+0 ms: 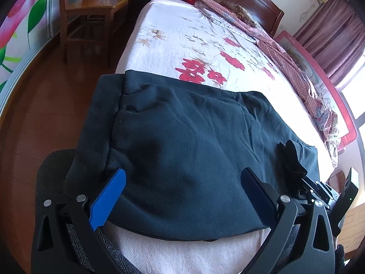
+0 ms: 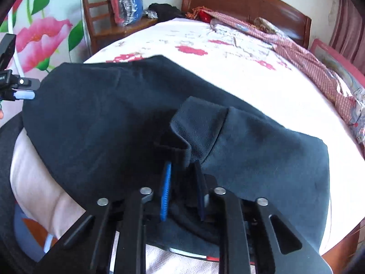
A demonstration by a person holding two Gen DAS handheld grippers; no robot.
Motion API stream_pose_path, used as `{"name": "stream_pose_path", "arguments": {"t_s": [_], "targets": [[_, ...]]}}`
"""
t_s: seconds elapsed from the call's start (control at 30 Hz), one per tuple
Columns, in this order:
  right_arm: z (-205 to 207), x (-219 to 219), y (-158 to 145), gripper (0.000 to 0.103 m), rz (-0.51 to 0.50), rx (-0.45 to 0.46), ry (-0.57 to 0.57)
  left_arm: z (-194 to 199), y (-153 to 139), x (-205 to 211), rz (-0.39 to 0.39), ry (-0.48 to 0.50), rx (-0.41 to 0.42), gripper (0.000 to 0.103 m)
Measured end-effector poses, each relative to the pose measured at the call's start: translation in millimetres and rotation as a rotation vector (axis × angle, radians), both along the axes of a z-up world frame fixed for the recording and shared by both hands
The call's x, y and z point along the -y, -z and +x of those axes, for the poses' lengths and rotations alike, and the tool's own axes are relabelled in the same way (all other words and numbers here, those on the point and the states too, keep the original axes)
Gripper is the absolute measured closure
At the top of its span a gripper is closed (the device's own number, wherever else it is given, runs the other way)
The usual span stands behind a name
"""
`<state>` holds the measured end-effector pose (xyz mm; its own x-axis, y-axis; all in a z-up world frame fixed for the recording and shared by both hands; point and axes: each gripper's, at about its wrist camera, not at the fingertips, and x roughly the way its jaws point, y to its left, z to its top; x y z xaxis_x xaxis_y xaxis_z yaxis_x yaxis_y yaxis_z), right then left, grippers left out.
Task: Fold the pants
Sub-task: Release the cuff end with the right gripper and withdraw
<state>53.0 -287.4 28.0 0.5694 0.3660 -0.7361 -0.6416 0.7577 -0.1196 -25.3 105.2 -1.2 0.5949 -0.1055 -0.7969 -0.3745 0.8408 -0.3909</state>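
Observation:
Dark navy pants (image 1: pixel 182 137) lie spread across the near end of the bed, with the left end hanging over the bed's edge. My left gripper (image 1: pixel 182 178) is open and empty, its blue fingers (image 1: pixel 109 196) wide apart just above the cloth's near edge. My right gripper (image 2: pixel 182 166) is shut on a raised fold of the pants (image 2: pixel 91 118), the cloth bunched up between its jaws. The right gripper also shows in the left wrist view (image 1: pixel 296 166), at the pants' right end. The left gripper's body shows at the left edge of the right wrist view (image 2: pixel 20 86).
The bed has a white sheet with red flowers (image 1: pixel 194 45). A red patterned quilt (image 1: pixel 296 68) lies along its right side by a wooden headboard (image 2: pixel 246 2). A wooden chair (image 1: pixel 91 11) with a bag stands on the wood floor at the left.

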Motion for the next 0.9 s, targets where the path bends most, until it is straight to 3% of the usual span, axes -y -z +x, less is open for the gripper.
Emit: {"name": "stream_pose_path", "arguments": {"t_s": [0.13,0.2,0.27,0.3,0.33,0.4,0.5,0.6,0.67,0.73,0.8,0.87,0.9], "targets": [[-11.0,-10.1,-16.5,0.086,0.016,0.063,-0.027,-0.1,1.9,0.1,-0.007,-0.006,-0.004,0.002],[-17.2,-24.9,-4.0,0.086,-0.042,0.077,-0.059,1.9,2.3,3.2,0.011,0.002,-0.014,0.002],[-14.0,-36.5,17.4,0.086,-0.105,0.022,-0.072,1.7,1.5,4.4,0.014,0.005,-0.013,0.002],[-10.3,-41.1,24.7,0.081,-0.137,0.007,-0.064,0.9,1.4,3.6,0.009,0.004,-0.009,0.002],[-13.7,-42.1,22.3,0.076,-0.121,0.030,-0.063,0.0,1.4,2.2,0.000,0.002,-0.006,0.002],[-17.7,-43.3,10.6,0.047,-0.070,-0.007,-0.082,-2.5,1.3,-0.5,-0.010,-0.002,-0.001,0.002],[-20.9,-24.8,-23.4,0.046,0.095,-0.018,-0.096,-2.2,1.7,-0.8,-0.012,-0.005,-0.003,0.002],[15.7,24.3,-43.5,0.046,0.218,0.009,0.168,-0.4,1.6,1.3,0.001,0.001,-0.008,0.002],[39.4,60.7,-39.6,0.046,0.130,0.105,0.414,-1.3,1.3,0.0,-0.006,0.000,-0.004,0.002],[51.3,83.8,-28.0,0.046,0.119,0.098,0.483,-3.2,0.9,-1.7,-0.016,-0.006,0.004,0.002],[49.6,79.8,-7.4,0.046,0.032,0.062,0.446,-3.4,1.2,-2.7,-0.020,-0.010,0.004,0.002],[43.0,62.2,24.5,0.031,-0.111,0.046,0.371,-2.7,1.5,-2.8,-0.016,-0.008,0.004,0.002],[37.9,66.4,26.0,0.031,-0.097,0.049,0.379,-1.5,1.2,-3.4,-0.012,-0.004,0.001,0.002]]}}
